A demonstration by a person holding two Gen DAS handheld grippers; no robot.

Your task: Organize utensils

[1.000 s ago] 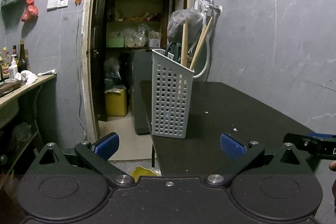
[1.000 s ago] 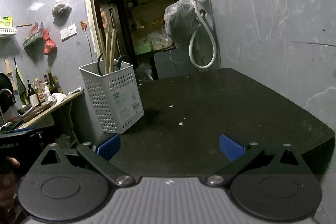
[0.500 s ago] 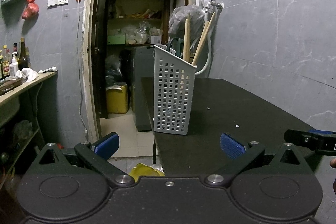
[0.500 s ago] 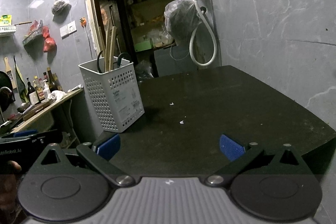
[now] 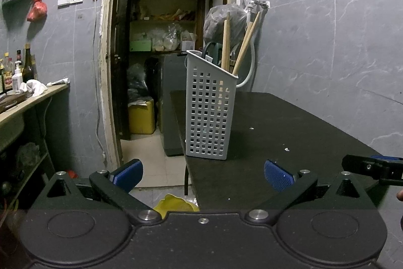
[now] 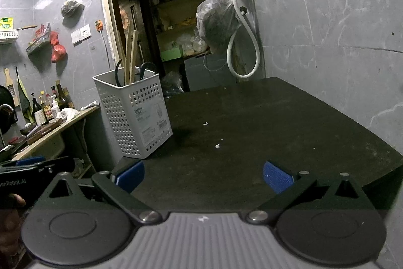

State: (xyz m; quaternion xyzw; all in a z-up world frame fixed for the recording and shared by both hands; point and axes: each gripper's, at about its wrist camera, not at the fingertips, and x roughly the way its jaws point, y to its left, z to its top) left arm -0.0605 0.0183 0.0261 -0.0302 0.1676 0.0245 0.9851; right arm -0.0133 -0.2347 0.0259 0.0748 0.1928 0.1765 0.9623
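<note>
I see the white perforated plastic utensil basket (image 5: 211, 105) standing upright at centre frame, on the left edge of the dark matte surface (image 5: 289, 127), with wooden sticks (image 5: 226, 42) and dark-handled tools inside. My left tongs (image 5: 202, 172) and right tongs (image 6: 202, 174) both sit low in frame, spread wide and empty, well short of the basket.

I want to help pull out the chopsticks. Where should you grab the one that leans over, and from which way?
Grip the leaning chopstick on its bare upper part, well above the rim of the white utensil basket, coming from above. Only that part sticks out. It tilts away from the upright chopstick, so there should be room for open jaws on both sides.
</note>
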